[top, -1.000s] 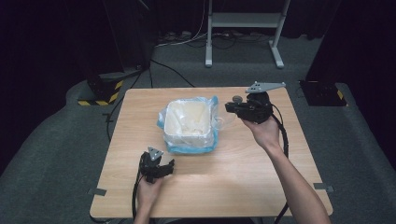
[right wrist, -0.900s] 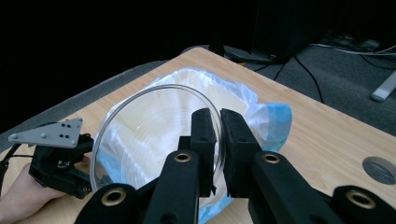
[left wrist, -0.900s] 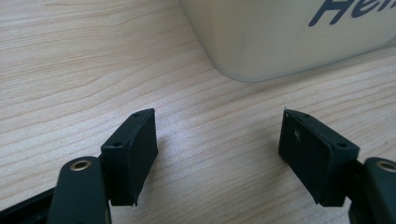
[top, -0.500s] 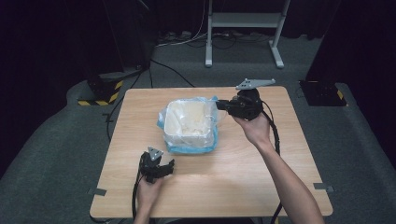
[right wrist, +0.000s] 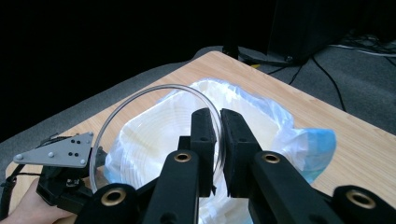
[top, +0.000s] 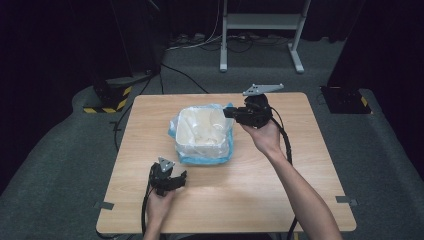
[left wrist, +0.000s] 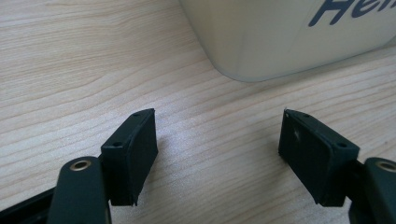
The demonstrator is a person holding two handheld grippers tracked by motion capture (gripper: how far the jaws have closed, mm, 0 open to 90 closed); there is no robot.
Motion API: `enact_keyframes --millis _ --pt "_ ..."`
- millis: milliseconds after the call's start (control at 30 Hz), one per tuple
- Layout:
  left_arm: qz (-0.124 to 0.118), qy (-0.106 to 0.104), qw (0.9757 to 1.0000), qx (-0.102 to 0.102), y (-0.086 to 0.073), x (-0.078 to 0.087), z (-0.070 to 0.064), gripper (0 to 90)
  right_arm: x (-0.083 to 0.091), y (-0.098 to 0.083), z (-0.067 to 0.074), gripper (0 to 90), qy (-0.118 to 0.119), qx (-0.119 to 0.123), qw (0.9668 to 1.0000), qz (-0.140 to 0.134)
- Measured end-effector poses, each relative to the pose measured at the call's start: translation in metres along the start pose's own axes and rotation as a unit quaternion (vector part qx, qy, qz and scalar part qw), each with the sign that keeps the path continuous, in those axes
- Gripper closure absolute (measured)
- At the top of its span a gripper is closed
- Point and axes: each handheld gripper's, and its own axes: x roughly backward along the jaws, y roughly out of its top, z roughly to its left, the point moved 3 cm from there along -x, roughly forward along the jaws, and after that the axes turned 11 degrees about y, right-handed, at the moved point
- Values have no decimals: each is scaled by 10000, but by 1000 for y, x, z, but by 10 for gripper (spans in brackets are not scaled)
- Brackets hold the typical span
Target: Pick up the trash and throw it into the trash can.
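Item: pale square bin (top: 205, 135) lined with a translucent blue-white plastic bag (top: 226, 150), standing near the middle of the wooden counter (top: 300, 170), slightly toward its far side. Bag edges spill over the rim and down the outer walls.

Item: clear ring-shaped hoop (right wrist: 116, 121), thin and transparent, held above the bin's opening. In the right gripper view it curves from the jaws out over the bag-lined interior. What it is cannot be told for certain; it may be a rim or retaining band for the bag.

Right hand-held gripper (top: 231, 113): at the bin's far right corner, jaws nearly together and pinching the hoop's edge between them.

Left hand-held gripper (top: 181, 175): resting low on the counter just in front of the bin, jaws spread wide with nothing between them; the left gripper view shows the bin's near corner just ahead, with part of a blue printed word on its wall.

Handling note, as judgement: the step looks like seating or lifting the hoop at the bin's mouth. Keep the pinch firm but light, since a thin hoop may flex or slip. Hold it level with the rim. The idle left hand-held gripper could steady the bin's near wall so it does not slide.
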Motion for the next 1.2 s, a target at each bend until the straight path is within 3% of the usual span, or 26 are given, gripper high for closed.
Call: enact_keyframes --millis 867,1000,1200 --pt "2 4 10000 -3 0 0 0 277 -52 -15 -4 829 68 -13 9991 416" --pt "5 6 10000 -9 0 0 0 277 -57 -17 -6 699 82 -99 9987 489" --pt "3 7 10000 -7 0 0 0 277 -54 -20 -8 623 46 -104 9986 514"
